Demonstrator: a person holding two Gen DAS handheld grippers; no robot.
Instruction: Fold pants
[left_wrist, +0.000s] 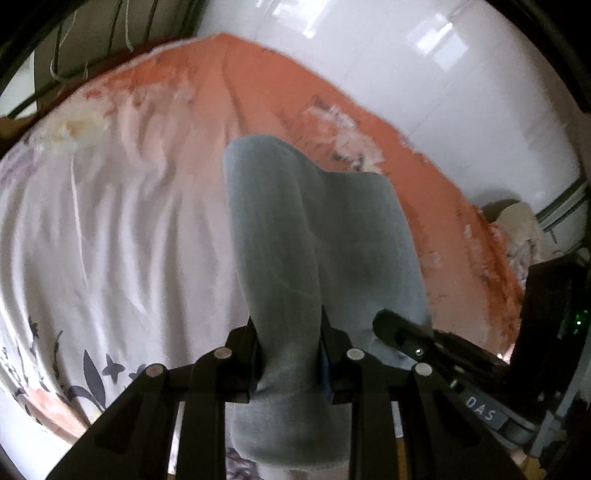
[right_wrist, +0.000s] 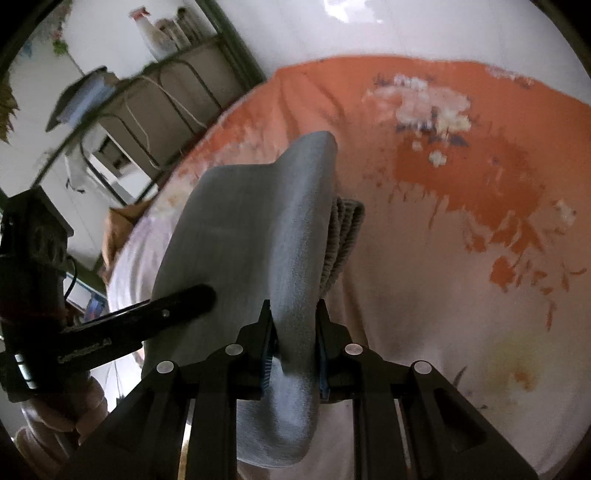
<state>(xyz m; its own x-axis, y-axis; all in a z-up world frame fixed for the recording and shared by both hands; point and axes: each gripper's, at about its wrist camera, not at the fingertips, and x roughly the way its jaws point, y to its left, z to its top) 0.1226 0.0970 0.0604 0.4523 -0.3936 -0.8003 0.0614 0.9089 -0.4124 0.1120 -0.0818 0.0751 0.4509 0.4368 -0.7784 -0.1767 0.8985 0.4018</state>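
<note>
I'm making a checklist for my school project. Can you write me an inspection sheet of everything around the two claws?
Surface: bedsheet, white and orange with flower prints, wrinkled.
Job's things: grey pants, bunched and held up off the sheet; ribbed band shows on one side.
Clutter: nothing seen on the sheet.
Grippers: left claw shut on the pants; right claw shut on the pants.
Cables: white cords hang at the metal rack.
Surroundings: white tiled floor; bottle on the rack.

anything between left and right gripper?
Only the grey pants: a fold spans from the left gripper to the right gripper. Both wrist views show it.
</note>
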